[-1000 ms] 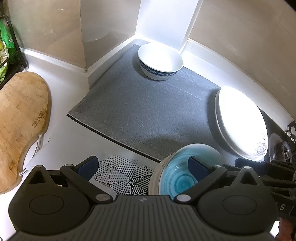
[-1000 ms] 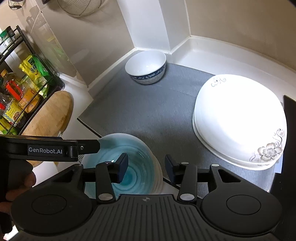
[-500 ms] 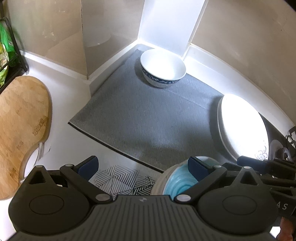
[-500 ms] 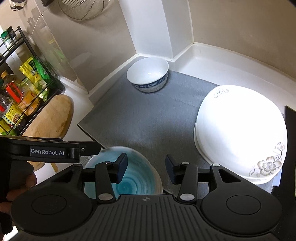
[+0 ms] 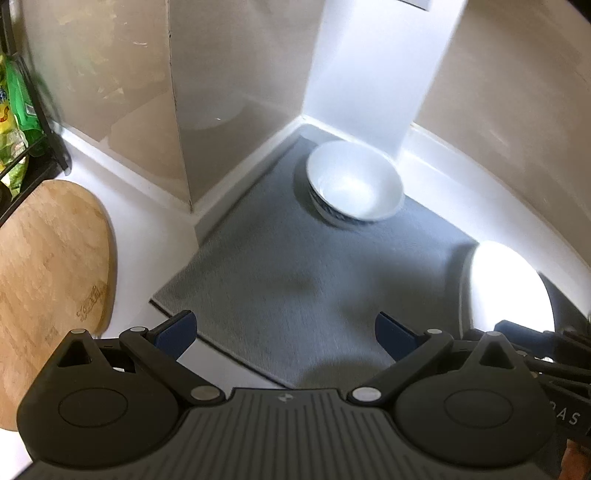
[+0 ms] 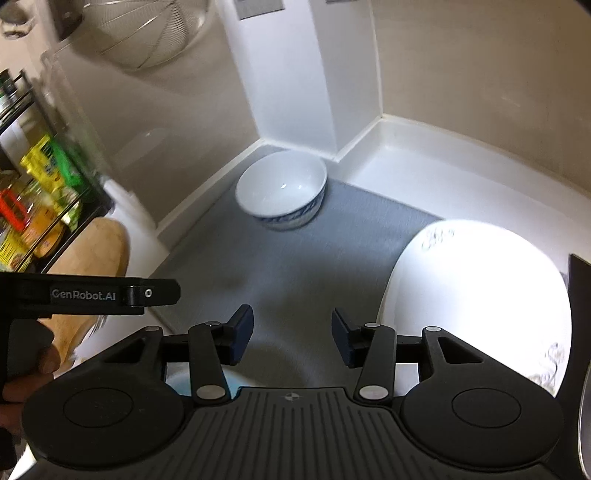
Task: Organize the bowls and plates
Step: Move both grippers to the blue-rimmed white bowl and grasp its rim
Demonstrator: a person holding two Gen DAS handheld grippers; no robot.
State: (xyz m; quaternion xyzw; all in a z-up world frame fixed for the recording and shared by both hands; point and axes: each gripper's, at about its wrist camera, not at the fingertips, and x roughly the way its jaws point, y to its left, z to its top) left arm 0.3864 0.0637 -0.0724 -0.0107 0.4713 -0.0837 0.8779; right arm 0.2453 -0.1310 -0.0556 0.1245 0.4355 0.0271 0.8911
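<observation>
A white bowl with a blue band [image 5: 354,184] [image 6: 282,192] sits at the far corner of the grey mat [image 5: 295,280] [image 6: 288,266]. White plates with a flower print [image 6: 476,295] are stacked on the mat's right side and show as a bright patch, plates [image 5: 509,288], in the left wrist view. My left gripper [image 5: 284,330] hangs open wide over the mat's near edge, with nothing between its fingers. My right gripper [image 6: 291,334] is open over the mat, left of the plates. Only a sliver of a blue bowl [image 6: 232,384] shows under its left finger.
A wooden cutting board [image 5: 48,280] [image 6: 99,251] lies on the white counter at the left. Beyond it stands a black wire rack with packets [image 6: 37,206]. A wire strainer [image 6: 147,33] hangs on the wall above. Walls close the corner behind the mat.
Both grippers have moved on over the mat, still open. The blue bowl has slid out under the bottom edge of the left wrist view, and the striped patterned piece beside it is gone from view.
</observation>
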